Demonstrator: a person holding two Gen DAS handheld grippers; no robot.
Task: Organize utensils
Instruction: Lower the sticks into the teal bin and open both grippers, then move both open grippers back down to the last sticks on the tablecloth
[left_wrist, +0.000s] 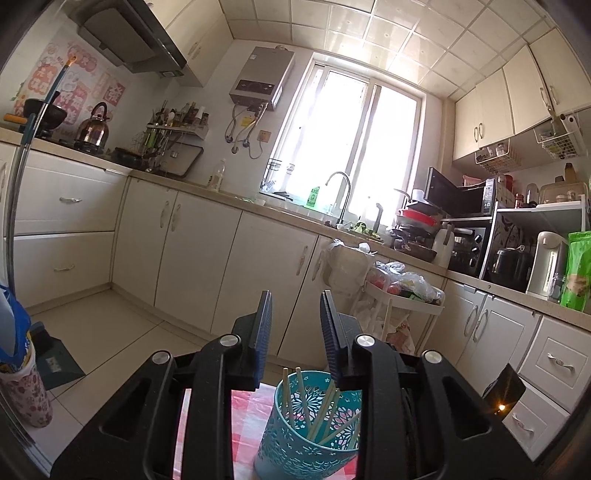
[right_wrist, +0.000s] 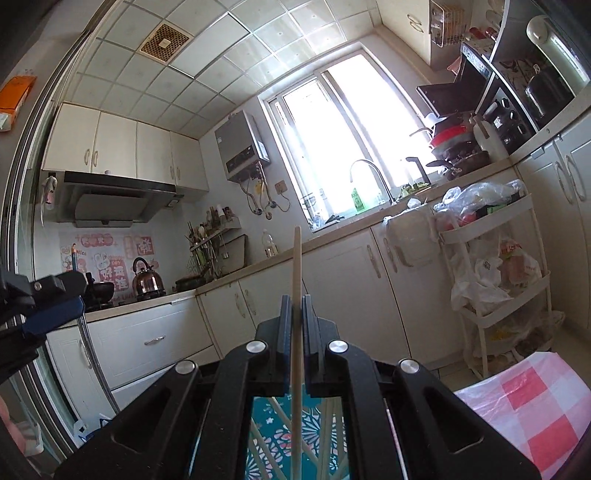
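A teal perforated utensil cup (left_wrist: 308, 443) stands on a pink-and-white checked tablecloth (left_wrist: 247, 417) and holds several pale chopsticks (left_wrist: 327, 410). My left gripper (left_wrist: 295, 325) is open and empty, raised above and behind the cup. My right gripper (right_wrist: 294, 314) is shut on a single pale chopstick (right_wrist: 296, 280) that stands upright between the pads. Its lower end reaches down over the teal cup (right_wrist: 266, 439), which shows below the jaws with other chopsticks inside. The left gripper shows at the left edge of the right wrist view (right_wrist: 44, 314).
The checked tablecloth (right_wrist: 532, 410) covers the table. Beyond are white kitchen cabinets (left_wrist: 192, 254), a sink with faucet (left_wrist: 341, 195), a white trolley with bags (right_wrist: 491, 266), a kettle (left_wrist: 92, 129) and a floral tumbler (left_wrist: 24, 395) at the left.
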